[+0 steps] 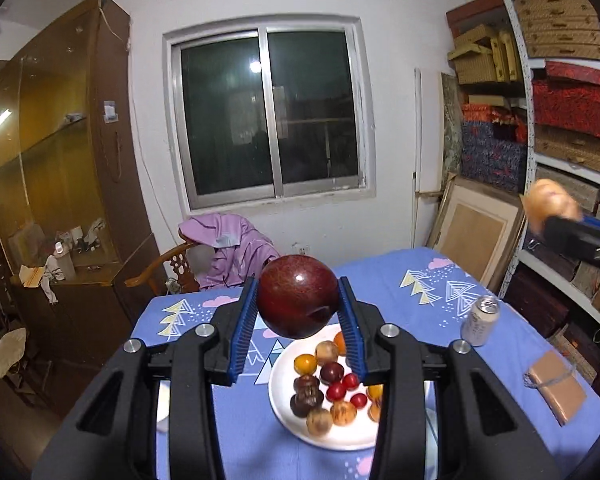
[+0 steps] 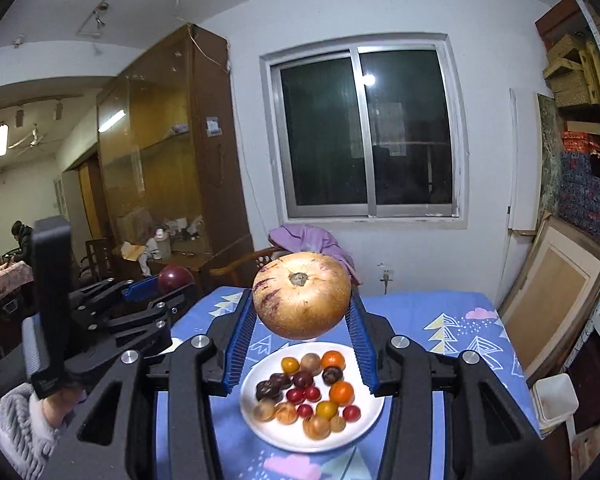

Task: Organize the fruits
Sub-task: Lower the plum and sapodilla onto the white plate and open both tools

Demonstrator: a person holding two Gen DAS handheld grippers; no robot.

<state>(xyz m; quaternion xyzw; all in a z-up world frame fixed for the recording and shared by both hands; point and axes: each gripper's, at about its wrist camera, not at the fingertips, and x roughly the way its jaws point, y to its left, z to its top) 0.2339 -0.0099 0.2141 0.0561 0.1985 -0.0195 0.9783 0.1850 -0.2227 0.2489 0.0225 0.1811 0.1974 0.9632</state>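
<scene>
Above plate (image 1: 284, 408) — left jaws clamp red plum (image 1: 297, 297), right jaws clamp tan melon (image 2: 301, 295).

A plate (image 1: 284, 412) of small fruits (image 1: 332, 390) is set at lower centre of the left view, on the table (image 1: 400, 292). A can (image 1: 480, 320) is placed to its upper right. A chair (image 1: 180, 268) is seen behind the table, under the window (image 1: 266, 108).

No text can be read; print on the can (image 1: 480, 321) is too blurred.
</scene>
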